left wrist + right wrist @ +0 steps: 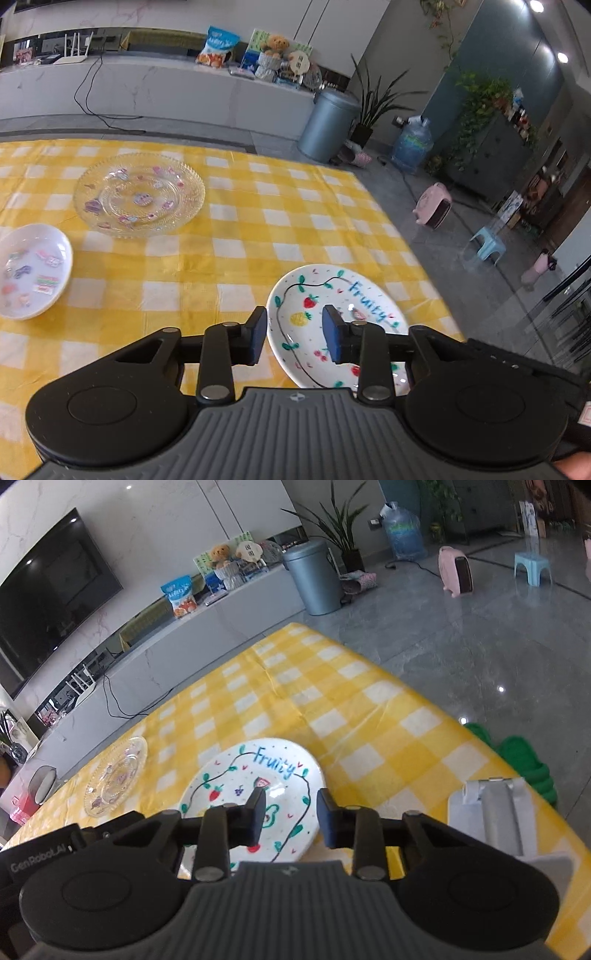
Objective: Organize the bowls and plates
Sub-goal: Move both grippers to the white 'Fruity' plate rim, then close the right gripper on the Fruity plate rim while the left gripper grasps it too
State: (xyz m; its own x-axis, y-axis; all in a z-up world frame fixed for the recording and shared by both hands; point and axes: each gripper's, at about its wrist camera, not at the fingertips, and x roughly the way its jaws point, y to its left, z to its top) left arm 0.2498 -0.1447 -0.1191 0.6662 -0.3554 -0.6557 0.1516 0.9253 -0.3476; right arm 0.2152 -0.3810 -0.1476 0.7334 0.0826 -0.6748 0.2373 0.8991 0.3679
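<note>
Both views evenly bright, slightly soft; ceiling lights (537, 6) glared, reflected on floor (501, 689); fisheye edges bent.

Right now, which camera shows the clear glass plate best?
The left wrist view: the clear glass plate lies whole and unblocked on the yellow checked tablecloth, its stickers visible. The right wrist view catches it small and foreshortened at the left edge.

Home living room: wall TV (48, 602), marble media console (207, 627), houseplant (373, 107), checkered tablecloth (240, 236).
</note>
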